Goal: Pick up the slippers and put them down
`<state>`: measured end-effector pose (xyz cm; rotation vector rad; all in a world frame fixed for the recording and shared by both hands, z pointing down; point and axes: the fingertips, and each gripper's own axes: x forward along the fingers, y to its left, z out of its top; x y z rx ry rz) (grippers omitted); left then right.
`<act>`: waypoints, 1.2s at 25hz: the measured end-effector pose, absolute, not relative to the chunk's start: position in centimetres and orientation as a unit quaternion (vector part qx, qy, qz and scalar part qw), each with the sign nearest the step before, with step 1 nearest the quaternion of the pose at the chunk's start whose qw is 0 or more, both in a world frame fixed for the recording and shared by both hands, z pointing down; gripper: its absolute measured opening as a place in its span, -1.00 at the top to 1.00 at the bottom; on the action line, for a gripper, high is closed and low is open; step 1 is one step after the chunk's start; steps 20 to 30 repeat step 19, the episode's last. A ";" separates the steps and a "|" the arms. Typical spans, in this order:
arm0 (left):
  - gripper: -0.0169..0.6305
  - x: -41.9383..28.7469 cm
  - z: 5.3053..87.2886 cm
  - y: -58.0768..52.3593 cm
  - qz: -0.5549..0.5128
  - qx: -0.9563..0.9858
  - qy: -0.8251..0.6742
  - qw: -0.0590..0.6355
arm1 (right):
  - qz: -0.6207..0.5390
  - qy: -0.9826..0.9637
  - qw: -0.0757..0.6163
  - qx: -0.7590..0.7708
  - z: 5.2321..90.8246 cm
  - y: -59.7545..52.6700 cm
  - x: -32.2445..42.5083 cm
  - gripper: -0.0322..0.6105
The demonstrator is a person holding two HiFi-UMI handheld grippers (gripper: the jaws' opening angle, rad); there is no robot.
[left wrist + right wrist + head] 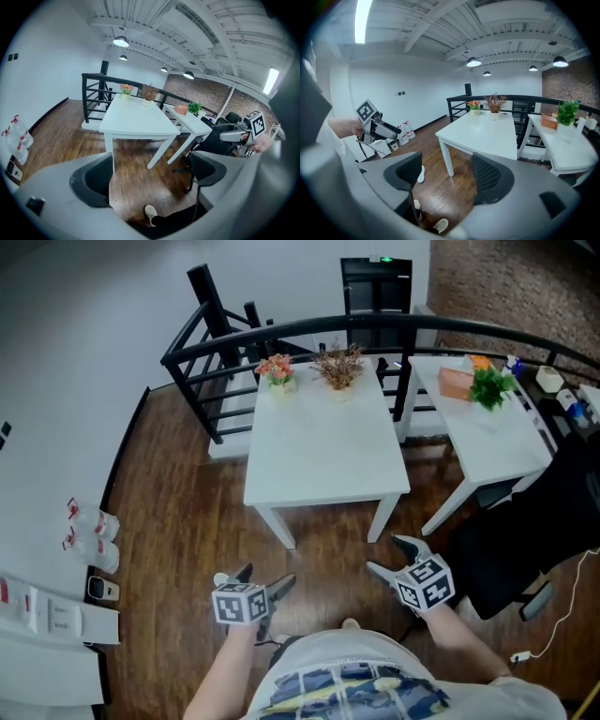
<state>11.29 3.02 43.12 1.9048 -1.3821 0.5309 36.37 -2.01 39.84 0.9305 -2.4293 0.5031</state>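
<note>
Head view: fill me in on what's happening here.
A person stands on the wood floor before a white table, holding the left tool and the right tool out over the floor. Both tools have their jaws apart with nothing between them, so neither grips anything at this moment.

wood floor (187, 512): white slipper (421, 174) | white table (323, 456): pink flowers (276, 369), dried bouquet (338, 367) | second table (487, 442): green plant (491, 385), orange box (455, 383)
</note>
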 end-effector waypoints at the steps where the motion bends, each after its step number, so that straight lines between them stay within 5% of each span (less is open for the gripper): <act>1: -0.66 11.8 43.1 2.8 0.209 0.739 -0.533 0.355 | 0.186 -0.888 0.244 0.341 39.9 -2.0 36.9 -0.24; 30: -0.66 14.7 42.5 1.4 0.223 0.745 -0.526 0.344 | 0.193 -0.898 0.231 0.321 40.0 -2.7 37.9 -0.22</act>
